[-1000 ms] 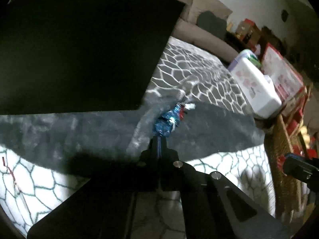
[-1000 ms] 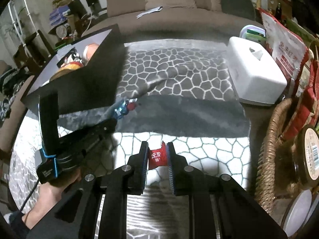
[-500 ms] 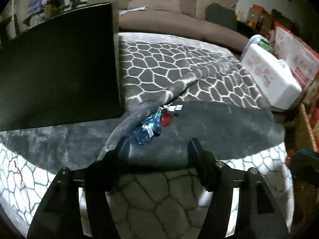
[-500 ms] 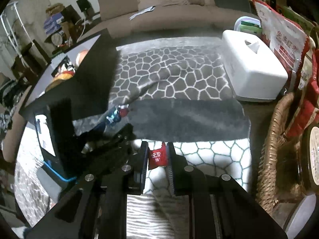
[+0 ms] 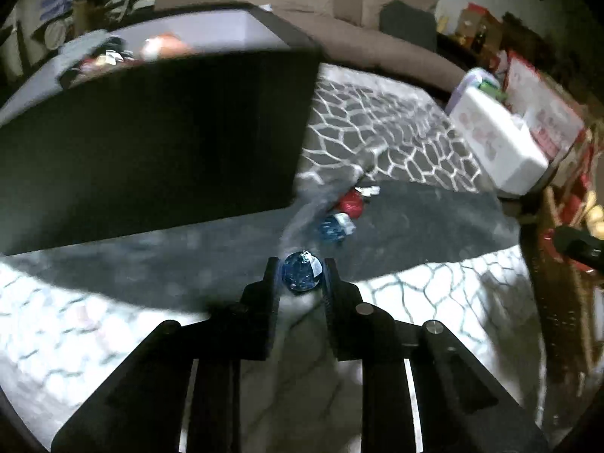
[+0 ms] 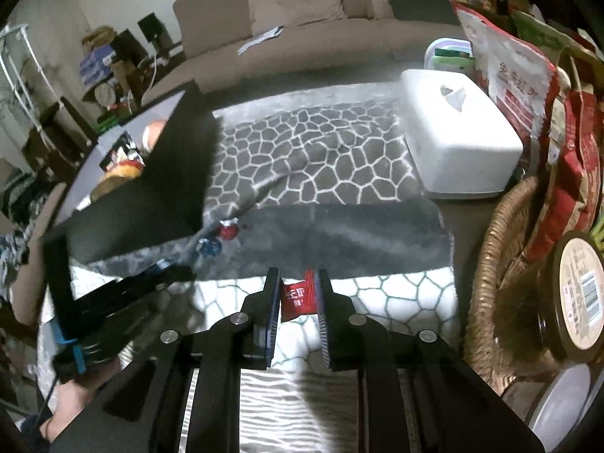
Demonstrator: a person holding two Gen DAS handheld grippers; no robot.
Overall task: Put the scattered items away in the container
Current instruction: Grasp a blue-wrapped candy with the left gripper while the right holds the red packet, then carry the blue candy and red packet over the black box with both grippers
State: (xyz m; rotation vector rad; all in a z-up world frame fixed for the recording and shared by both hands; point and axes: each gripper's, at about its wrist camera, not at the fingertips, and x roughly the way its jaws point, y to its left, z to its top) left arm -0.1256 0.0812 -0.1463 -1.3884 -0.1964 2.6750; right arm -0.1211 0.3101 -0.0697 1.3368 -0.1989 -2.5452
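Observation:
My left gripper point(image 5: 302, 268) has a round blue foil candy point(image 5: 302, 278) between its pads, just above the grey blanket; its jaws are closing onto it. Beyond it, a second blue candy point(image 5: 334, 228) and a red candy point(image 5: 352, 204) lie together on the blanket. The black box point(image 5: 151, 143) stands to the left with several snacks inside. In the right wrist view, my right gripper point(image 6: 298, 280) is shut on a small red packet point(image 6: 298, 298), held over the patterned blanket, right of the box point(image 6: 162, 188).
A white tissue box point(image 6: 460, 143) sits at the back right. A wicker basket point(image 6: 502, 264), a lidded jar point(image 6: 577, 294) and red snack bags point(image 6: 506, 75) crowd the right side. A brown sofa point(image 6: 302, 37) runs behind the table.
The left gripper went from shut to wide open around the candies, then closed on one blue candy and rose, so the box's inside shows. The right gripper kept the red packet.

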